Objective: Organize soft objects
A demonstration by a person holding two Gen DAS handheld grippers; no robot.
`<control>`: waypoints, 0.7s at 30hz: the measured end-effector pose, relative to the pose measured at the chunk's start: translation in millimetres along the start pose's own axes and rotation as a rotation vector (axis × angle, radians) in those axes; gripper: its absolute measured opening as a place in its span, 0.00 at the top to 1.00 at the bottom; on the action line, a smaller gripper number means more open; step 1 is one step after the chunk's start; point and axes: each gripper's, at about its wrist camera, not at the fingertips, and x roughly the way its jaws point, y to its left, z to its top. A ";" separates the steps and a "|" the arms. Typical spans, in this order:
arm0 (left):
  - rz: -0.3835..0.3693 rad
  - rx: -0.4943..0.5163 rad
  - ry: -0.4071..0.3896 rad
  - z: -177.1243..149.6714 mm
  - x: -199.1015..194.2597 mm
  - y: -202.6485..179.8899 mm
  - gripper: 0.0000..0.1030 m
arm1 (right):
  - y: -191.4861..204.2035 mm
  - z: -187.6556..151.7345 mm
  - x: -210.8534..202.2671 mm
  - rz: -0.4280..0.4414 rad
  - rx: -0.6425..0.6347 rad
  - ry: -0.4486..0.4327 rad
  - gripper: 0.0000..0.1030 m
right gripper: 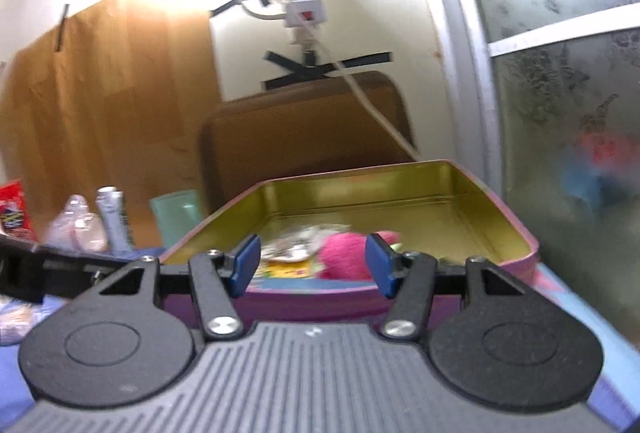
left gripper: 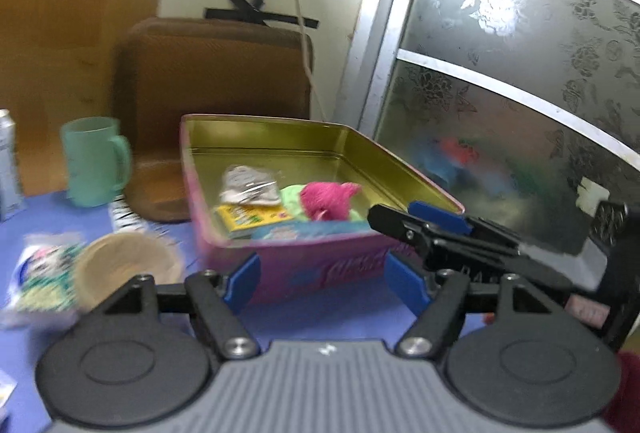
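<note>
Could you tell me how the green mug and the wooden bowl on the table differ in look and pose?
The green mug is translucent mint green with a handle; the wooden bowl is pale tan and has none. The mug stands upright, while the bowl lies tipped, its opening facing the camera. The mug sits further back beside the brown case; the bowl lies nearer the left gripper. Both rest outside the pink tin.

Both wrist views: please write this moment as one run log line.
left gripper: open, empty | right gripper: open, empty | pink tin: open, holds pink plush toy, small packets | mug: beside tin
</note>
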 end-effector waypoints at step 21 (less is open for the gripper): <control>0.357 -0.355 -0.163 -95.3 -181.8 158.2 0.25 | 192.9 -25.4 -3.0 0.420 -0.325 0.085 0.41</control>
